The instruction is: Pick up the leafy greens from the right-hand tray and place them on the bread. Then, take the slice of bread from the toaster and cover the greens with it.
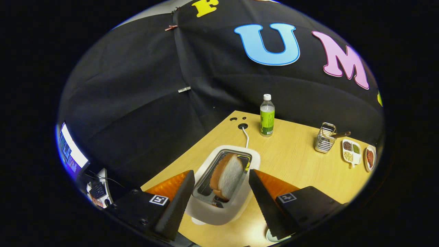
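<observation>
The two-finger gripper (219, 178) stood wide open, holding nothing, its black serrated fingers (178, 202) flanking the white oval toaster (219, 212) without touching it. A brown-crusted slice of bread (228, 176) leaned upright in the toaster's slot. Beyond the toaster, the wooden table (295, 161) lay bare up to a green-labelled plastic bottle (267, 116).

Black gripper (219, 181), two ridged black wedge jaws on orange backing, square black-and-white markers, small screws on housing
</observation>
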`<state>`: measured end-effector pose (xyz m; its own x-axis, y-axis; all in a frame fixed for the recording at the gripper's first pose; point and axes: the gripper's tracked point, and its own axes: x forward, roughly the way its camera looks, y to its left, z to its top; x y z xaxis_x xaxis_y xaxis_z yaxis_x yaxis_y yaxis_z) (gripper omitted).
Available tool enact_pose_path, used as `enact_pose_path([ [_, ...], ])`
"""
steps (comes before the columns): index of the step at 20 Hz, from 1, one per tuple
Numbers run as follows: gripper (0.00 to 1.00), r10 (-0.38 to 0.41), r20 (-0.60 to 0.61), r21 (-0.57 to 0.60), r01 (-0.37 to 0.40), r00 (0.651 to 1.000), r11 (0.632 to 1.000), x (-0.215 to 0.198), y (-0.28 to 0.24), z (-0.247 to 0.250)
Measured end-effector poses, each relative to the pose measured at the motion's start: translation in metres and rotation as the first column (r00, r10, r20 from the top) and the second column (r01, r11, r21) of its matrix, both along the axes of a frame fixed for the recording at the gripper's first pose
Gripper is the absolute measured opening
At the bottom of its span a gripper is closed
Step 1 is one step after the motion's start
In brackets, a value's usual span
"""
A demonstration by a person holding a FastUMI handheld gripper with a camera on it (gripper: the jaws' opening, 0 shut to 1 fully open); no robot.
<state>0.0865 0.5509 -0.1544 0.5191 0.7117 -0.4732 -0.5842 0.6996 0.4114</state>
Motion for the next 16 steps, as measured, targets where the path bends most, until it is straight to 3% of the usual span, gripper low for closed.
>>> enact_pose_path([
  [5,0.94,-0.057,-0.067,-0.038,0.055,0.996,0.998,0.007,0.018,-0.031],
  [7,0.83,-0.089,-0.055,-0.059,0.086,0.994,0.995,0.015,0.013,-0.036],
  [11,0.5,-0.134,-0.091,-0.093,0.126,0.987,0.988,0.021,0.006,-0.049],
  [12,0.31,-0.135,-0.119,-0.085,0.125,0.984,0.989,0.02,0.008,-0.051],
  [13,0.24,-0.137,-0.141,-0.072,0.127,0.981,0.989,0.02,0.011,-0.049],
  [16,0.16,-0.155,-0.133,-0.072,0.147,0.979,0.987,0.022,0.005,-0.043],
])
